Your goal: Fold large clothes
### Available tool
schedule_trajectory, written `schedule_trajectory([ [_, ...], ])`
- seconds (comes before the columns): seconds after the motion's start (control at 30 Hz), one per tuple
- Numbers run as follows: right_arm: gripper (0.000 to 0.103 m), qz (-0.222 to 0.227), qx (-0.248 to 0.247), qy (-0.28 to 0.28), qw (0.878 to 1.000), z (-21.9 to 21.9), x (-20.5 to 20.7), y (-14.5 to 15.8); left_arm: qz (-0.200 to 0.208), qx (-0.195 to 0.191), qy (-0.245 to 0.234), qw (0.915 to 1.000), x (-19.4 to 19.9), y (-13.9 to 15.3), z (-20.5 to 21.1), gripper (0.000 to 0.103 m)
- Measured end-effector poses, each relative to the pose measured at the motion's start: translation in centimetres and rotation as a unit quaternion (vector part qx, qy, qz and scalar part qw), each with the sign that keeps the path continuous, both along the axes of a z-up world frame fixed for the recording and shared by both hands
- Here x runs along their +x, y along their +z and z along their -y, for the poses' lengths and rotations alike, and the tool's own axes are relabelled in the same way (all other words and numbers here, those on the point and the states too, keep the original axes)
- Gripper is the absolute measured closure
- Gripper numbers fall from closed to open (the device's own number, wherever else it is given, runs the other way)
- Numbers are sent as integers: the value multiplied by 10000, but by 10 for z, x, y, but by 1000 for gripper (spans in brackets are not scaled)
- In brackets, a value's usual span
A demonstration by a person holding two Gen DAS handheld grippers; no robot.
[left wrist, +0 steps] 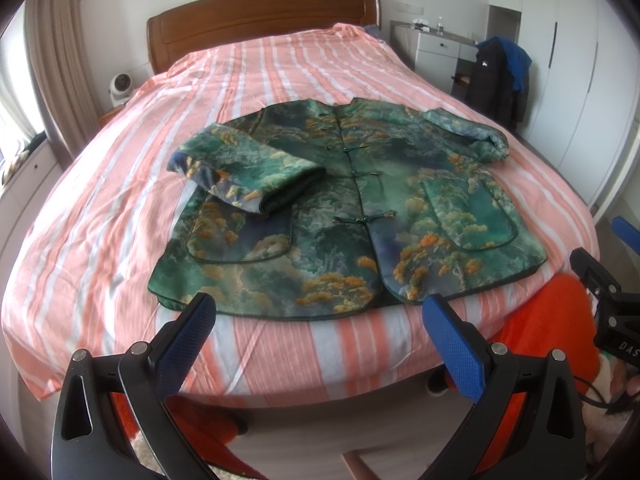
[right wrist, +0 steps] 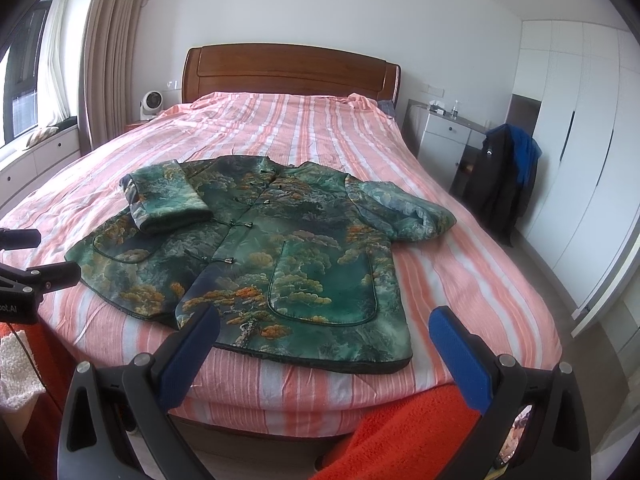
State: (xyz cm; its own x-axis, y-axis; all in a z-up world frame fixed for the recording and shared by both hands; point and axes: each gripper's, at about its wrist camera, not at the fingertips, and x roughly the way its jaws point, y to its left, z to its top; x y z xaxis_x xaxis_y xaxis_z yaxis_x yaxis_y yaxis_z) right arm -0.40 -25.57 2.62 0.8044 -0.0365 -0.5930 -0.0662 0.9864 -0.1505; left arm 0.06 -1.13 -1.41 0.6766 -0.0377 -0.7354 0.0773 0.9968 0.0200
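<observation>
A green jacket (left wrist: pixel 340 208) printed with clouds and orange trees lies front-up on the striped bed (left wrist: pixel 120 200), buttoned down the middle. Its left sleeve (left wrist: pixel 248 176) is folded across the chest; the right sleeve (left wrist: pixel 468 132) is bunched out to the side. My left gripper (left wrist: pixel 320 332) hangs open just short of the hem, holding nothing. In the right wrist view the same jacket (right wrist: pixel 256 252) lies ahead, and my right gripper (right wrist: pixel 324 336) stands open over the hem near the right pocket (right wrist: pixel 324 284), also holding nothing.
A wooden headboard (right wrist: pixel 292 68) stands at the far end. A white nightstand (right wrist: pixel 444 136) and a chair draped with dark and blue coats (right wrist: pixel 504 176) stand right of the bed, white wardrobes (right wrist: pixel 580 160) beyond. A small fan (right wrist: pixel 151 105) sits at the left. An orange sleeve (right wrist: pixel 400 432) shows below.
</observation>
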Motion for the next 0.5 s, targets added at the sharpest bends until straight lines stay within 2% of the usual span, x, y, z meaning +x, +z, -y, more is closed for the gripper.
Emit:
schedule_trajectory([
  [0.5, 0, -1, -7, -7, 10000, 1, 1, -1, -4, -6, 3, 10000, 0, 0, 0, 0],
])
